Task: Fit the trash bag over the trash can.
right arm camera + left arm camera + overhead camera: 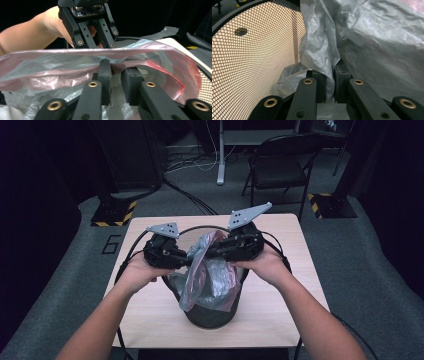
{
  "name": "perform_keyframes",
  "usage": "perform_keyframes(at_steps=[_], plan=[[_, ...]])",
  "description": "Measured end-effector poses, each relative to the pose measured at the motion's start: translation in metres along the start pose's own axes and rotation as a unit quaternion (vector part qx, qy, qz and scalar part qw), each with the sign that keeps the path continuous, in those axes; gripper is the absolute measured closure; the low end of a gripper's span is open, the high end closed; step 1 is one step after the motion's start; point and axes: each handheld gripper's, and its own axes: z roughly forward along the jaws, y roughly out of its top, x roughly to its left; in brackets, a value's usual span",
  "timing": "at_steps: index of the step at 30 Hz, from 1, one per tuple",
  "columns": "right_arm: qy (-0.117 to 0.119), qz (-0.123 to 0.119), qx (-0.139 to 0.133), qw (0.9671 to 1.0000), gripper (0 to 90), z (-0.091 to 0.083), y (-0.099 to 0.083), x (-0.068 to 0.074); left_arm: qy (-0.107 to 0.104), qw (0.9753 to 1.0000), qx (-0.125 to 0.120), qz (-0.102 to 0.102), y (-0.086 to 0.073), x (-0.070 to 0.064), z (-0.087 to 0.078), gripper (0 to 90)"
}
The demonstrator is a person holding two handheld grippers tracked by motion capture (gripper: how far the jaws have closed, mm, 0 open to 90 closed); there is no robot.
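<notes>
A black mesh bin (210, 316) stands on the wooden table (150, 312). A thin grey-pink plastic bag (206, 270) rises out of its mouth. My left gripper (186, 261) is shut on the bag's left edge, and my right gripper (214, 252) is shut on its right edge, with the two tips close together above the bin. In the left gripper view the jaws (331, 83) pinch a fold of grey bag (372, 45) beside the mesh wall (249, 62). In the right gripper view the jaws (116, 72) grip the pink-tinted bag rim (75, 53), and the left gripper (96, 45) faces them.
A black folding chair (280, 165) stands beyond the table's far right corner. Stand bases with yellow-black tape (114, 213) sit on the floor at the back left and back right. Cables (192, 197) run across the grey carpet behind the table.
</notes>
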Motion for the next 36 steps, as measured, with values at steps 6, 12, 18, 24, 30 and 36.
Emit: perform_keyframes(at_steps=[6, 12, 18, 24, 30, 36], plan=[[-0.008, -0.011, 0.004, 0.9999, 88.2, -0.001, -0.001, 0.001, 0.006, 0.9999, -0.009, -0.002, -0.001, 0.000, -0.003, 70.1], [-0.011, -0.014, 0.018, 0.9997, 88.3, 0.001, -0.002, 0.000, 0.028, 0.9989, -0.038, -0.001, 0.002, 0.003, -0.019, 50.9], [-0.009, -0.014, 0.024, 0.9996, 88.3, 0.003, -0.003, -0.001, 0.030, 0.9986, -0.043, 0.013, 0.013, 0.000, -0.021, 49.3], [-0.014, -0.016, 0.027, 0.9994, 88.2, 0.003, -0.003, -0.001, 0.018, 0.9988, -0.036, 0.026, 0.021, -0.001, -0.011, 64.4], [-0.018, -0.012, 0.030, 0.9993, 88.3, 0.000, -0.009, -0.004, 0.030, 0.9986, -0.041, 0.016, 0.019, 0.002, -0.014, 82.0], [-0.027, -0.011, 0.037, 0.9989, 88.4, -0.006, -0.018, -0.005, 0.059, 0.9973, -0.044, 0.002, 0.009, 0.011, -0.026, 87.6]])
